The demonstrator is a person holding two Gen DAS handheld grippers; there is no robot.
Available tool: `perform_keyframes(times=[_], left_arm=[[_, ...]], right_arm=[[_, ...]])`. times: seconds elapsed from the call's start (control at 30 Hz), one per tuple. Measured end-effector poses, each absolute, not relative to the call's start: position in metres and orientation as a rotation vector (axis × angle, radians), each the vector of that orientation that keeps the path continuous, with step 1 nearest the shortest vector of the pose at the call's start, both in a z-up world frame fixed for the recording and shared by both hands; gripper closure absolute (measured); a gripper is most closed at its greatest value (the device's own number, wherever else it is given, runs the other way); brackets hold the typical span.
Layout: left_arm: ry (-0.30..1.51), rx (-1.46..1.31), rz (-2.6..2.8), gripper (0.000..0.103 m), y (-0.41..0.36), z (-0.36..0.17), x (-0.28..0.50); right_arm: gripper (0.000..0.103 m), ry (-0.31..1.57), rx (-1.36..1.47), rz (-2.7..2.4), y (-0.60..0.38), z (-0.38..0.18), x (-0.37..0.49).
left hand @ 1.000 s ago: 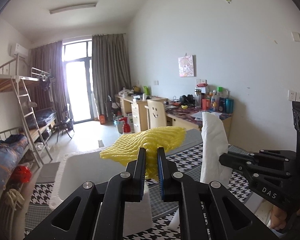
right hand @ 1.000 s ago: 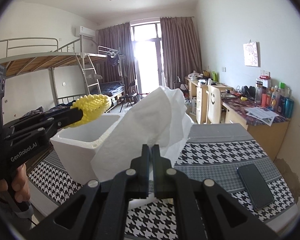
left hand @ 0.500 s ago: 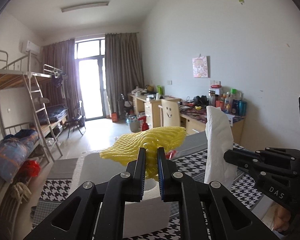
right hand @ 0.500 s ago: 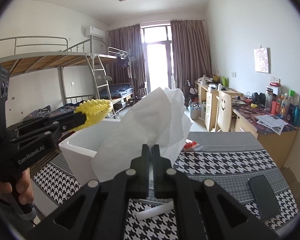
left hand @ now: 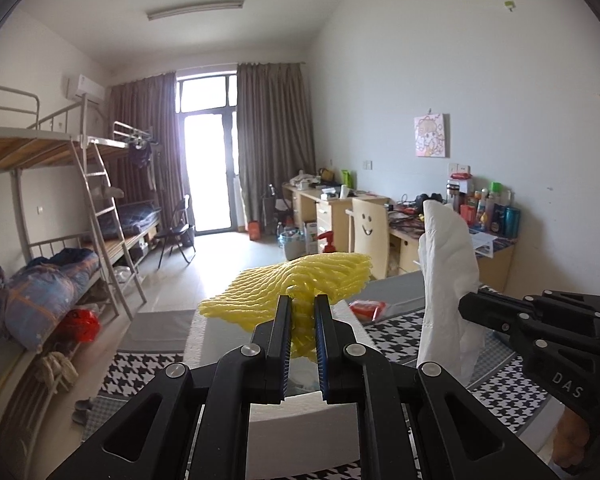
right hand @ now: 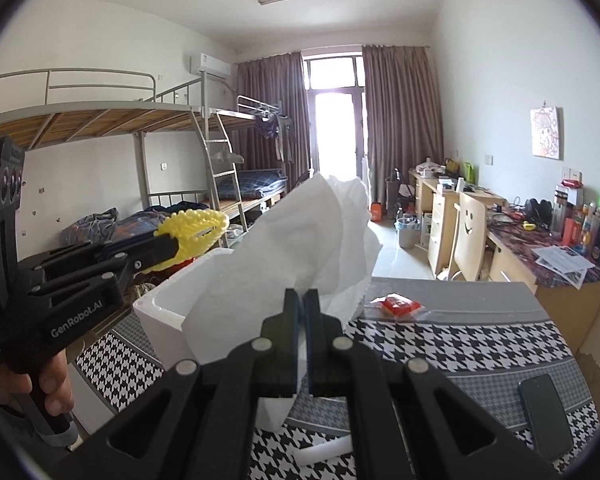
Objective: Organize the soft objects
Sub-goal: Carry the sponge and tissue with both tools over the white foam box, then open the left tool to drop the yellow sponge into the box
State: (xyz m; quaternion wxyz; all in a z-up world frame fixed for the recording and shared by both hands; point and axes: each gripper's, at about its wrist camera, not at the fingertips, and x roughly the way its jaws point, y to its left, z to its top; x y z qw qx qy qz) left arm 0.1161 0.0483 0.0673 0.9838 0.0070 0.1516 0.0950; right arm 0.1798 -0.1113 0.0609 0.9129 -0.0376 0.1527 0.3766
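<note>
Your left gripper (left hand: pixel 300 312) clamped on yellow foam fruit net (left hand: pixel 296 284), right gripper (right hand: pixel 304 300) on crumpled white tissue (right hand: pixel 300 240); dark flat phone (right hand: pixel 546 416) only in right view.

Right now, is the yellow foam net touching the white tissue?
Apart. The right wrist view shows the yellow foam net in the left gripper, left of the white tissue, with the bunk showing between them.

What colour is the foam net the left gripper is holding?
Yellow. The foam net is clamped in the left gripper; it shows best in the left wrist view.
</note>
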Motion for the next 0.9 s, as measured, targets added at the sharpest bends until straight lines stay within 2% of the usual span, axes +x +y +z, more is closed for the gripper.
perform_keyframes(times=[0.9], left_arm=[[0.398,-0.041,0.209,0.091,0.081,0.047,0.146]], right_arm=[[0.098,0.309,-0.100,0.811,-0.082,0.067,0.199]])
